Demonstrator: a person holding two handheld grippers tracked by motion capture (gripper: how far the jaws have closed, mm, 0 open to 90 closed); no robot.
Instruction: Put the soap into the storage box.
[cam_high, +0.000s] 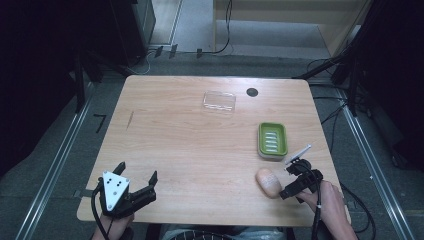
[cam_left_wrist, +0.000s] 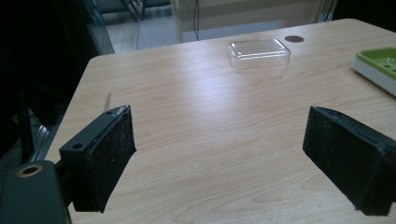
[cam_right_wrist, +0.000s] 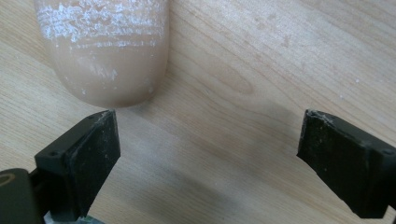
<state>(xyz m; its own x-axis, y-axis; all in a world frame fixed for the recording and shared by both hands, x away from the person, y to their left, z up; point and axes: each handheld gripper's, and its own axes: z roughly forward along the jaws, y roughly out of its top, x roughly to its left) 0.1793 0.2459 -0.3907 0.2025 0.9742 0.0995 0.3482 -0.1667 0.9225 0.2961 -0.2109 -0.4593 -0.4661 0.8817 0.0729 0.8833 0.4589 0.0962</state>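
Note:
A tan bar of soap with white streaks lies on the wooden table near the front right. My right gripper sits just right of it, open, with the soap ahead of its left pad and only bare wood between the jaws. A green soap dish on a white base stands behind the soap. A clear plastic lid lies at the back centre. My left gripper is open and holds nothing at the front left corner, and the lid is far ahead of it.
A round black grommet is set in the table just right of the lid. The green dish shows at the right edge of the left gripper view. Cables and metal rails run along the floor on both sides.

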